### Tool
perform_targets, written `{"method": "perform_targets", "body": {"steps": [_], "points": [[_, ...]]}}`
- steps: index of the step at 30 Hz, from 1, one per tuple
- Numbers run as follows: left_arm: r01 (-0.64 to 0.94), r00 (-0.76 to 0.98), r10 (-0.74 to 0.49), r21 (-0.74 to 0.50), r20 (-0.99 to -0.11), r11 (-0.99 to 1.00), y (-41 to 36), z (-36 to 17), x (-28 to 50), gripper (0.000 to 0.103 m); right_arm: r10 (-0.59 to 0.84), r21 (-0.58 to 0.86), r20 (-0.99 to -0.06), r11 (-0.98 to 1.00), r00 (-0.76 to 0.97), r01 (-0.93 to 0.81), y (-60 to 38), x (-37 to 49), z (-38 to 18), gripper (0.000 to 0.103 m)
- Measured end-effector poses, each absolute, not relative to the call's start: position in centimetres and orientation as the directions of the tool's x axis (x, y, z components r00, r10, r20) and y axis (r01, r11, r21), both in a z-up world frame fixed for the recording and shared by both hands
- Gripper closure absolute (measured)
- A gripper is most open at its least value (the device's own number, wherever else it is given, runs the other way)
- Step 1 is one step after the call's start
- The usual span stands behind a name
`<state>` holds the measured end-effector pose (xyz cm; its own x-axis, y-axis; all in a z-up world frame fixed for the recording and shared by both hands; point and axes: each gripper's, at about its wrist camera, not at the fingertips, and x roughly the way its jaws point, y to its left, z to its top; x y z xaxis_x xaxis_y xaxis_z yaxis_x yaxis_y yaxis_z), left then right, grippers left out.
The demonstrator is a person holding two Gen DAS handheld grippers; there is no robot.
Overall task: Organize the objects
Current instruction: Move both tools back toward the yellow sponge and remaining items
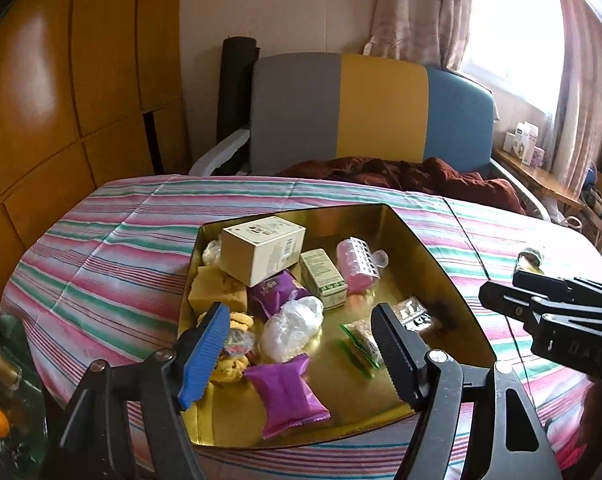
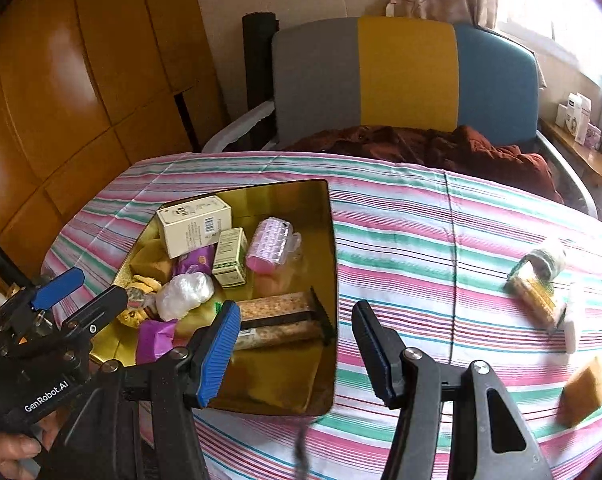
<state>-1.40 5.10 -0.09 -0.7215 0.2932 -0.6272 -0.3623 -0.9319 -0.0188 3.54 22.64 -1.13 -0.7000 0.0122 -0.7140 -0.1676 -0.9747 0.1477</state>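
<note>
Both grippers, left gripper [image 1: 301,344] and right gripper [image 2: 297,344], gape, holding nothing. I judge the tan sponge block [image 2: 585,390] near the bedspread's [image 2: 421,208] right edge light, squashy; I'd pinch its flat sides.

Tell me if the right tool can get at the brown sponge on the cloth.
Probably yes. The right tool is open and holds nothing, and the brown sponge lies alone on the striped cloth to its right, nothing between them.
</note>
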Motion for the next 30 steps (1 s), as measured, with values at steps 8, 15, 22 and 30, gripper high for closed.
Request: {"method": "perform_targets", "body": {"steps": [8, 15, 22, 30], "points": [[-0.406, -0.704, 0.309, 0.005, -0.64, -0.914, 6.9, -0.4, -1.1, 0.029, 0.034, 0.165, -0.727, -0.961, -0.685, -0.222, 25.3, 4.6, -2.0, 0.044], [-0.468, -0.677, 0.342, 0.023, -0.651, -0.883, 9.3, -0.7, -0.6, 0.029, 0.077, 0.19, -0.738, -0.93, -0.671, -0.315, 29.3, 6.6, -2.6, 0.044], [-0.544, -0.635, 0.391, 0.026, -0.667, -0.839, 11.8, -1.3, 0.1, 0.029, 0.128, 0.223, -0.771, -0.864, -0.624, -0.452, 35.3, 10.0, -3.4, 0.044], [-0.598, -0.595, 0.426, 0.021, -0.682, -0.801, 14.1, -1.6, 0.5, 0.029, 0.158, 0.316, -0.799, -0.71, -0.58, -0.63, 44.5, 15.9, -2.8, 0.044]]}}
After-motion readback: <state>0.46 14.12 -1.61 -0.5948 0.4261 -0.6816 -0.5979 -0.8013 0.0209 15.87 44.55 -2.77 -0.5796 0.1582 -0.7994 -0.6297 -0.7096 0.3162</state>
